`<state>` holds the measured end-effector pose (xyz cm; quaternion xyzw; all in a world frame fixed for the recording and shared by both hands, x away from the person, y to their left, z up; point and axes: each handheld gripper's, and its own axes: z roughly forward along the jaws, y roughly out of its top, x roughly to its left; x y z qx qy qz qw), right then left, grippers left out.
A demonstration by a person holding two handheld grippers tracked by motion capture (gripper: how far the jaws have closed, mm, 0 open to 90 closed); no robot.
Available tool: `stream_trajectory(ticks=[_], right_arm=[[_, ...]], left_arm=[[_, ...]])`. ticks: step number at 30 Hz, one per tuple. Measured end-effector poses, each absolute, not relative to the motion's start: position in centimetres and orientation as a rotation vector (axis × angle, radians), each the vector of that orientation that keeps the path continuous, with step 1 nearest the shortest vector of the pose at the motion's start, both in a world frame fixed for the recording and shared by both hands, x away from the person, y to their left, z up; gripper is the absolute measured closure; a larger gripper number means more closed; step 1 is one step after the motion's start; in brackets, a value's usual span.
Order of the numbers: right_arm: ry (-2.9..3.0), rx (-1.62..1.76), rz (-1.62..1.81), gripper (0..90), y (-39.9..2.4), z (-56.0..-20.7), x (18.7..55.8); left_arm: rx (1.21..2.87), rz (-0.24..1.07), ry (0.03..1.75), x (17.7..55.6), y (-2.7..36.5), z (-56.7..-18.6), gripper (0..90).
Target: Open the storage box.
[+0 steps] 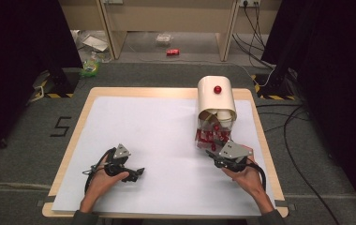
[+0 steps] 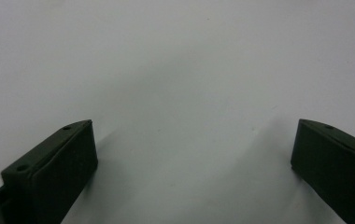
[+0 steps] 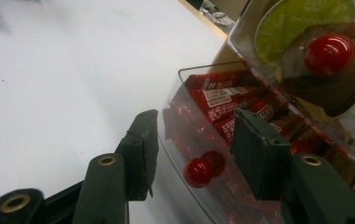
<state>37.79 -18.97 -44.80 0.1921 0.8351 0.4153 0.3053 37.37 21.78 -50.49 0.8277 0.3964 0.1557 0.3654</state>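
1. Nearest to me, my left claw [image 1: 137,174] lies low on the white sheet [image 1: 157,140] covering the table [image 1: 85,101], jaws spread wide and empty; in the left gripper view there is bare sheet between them. I leave it parked there, well apart from the work.

2. My right claw [image 3: 192,154] is partway released, with its jaws straddling the small red knob [image 3: 197,172] on the clear curved door [image 3: 175,140] of the snack dispenser [image 1: 216,110]. The pads are not yet pressing on anything, so nothing is grasped.

3. The knob sits on the lowest transparent compartment, at the near end of the dispenser on the right side of the table. I judge the step in hand to be gripping this knob to swing that door open.

4. To do it well, I would centre the knob between the pads, clench squarely on it rather than on the slippery plastic, then pull along the door's own arc, not straight back.

5. Behind the door lie red-wrapped chocolate bars [image 3: 222,100]; a jerky pull could spill them or drag the dispenser across the sheet.

6. Farther off, the cream upper lid [image 1: 213,96] carries its own larger red knob [image 1: 218,89]; I keep clear of it.
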Motion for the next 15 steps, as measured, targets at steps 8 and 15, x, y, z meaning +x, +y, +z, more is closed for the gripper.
stream_trajectory(ticks=[8, 15], right_arm=[[2.223, 0.504, 1.112, 53.4, -19.22, -44.69, 37.23], [2.228, 0.5, 1.113, 53.6, -19.25, -44.65, 36.75]], left_arm=[[2.127, 0.4, 1.02, 37.37, 21.78, -50.49, 0.0], [2.127, 0.399, 1.02, 37.37, 21.78, -50.49, 0.0]])
